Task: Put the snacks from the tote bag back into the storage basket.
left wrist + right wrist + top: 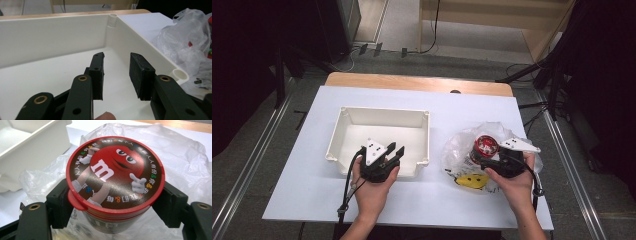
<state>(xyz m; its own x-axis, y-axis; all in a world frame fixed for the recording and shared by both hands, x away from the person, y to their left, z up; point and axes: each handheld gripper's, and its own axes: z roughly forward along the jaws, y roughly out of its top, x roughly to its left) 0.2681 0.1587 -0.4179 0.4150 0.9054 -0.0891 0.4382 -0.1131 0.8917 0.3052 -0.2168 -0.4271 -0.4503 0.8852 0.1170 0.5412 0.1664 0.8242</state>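
Note:
A round red candy tub (485, 145) with a cartoon lid (115, 170) stands on a crumpled clear plastic bag (456, 146) at the table's right. My right gripper (484, 154) is shut on the tub, one black jaw on each side of its body just under the lid (115, 203). An open white plastic bin (382, 111) sits left of centre. My left gripper (395, 151) is open above the bin's near right part, and in the left gripper view (117, 63) nothing lies between its jaws. The bin's floor (30, 80) is bare.
A yellow packet (469, 181) lies at the bag's near edge. The bag (185, 42) sits close to the bin's right wall (37, 140). A white sheet (307, 190) covers the wooden table, whose far edge (417, 81) shows bare. Dark stands and cables surround it.

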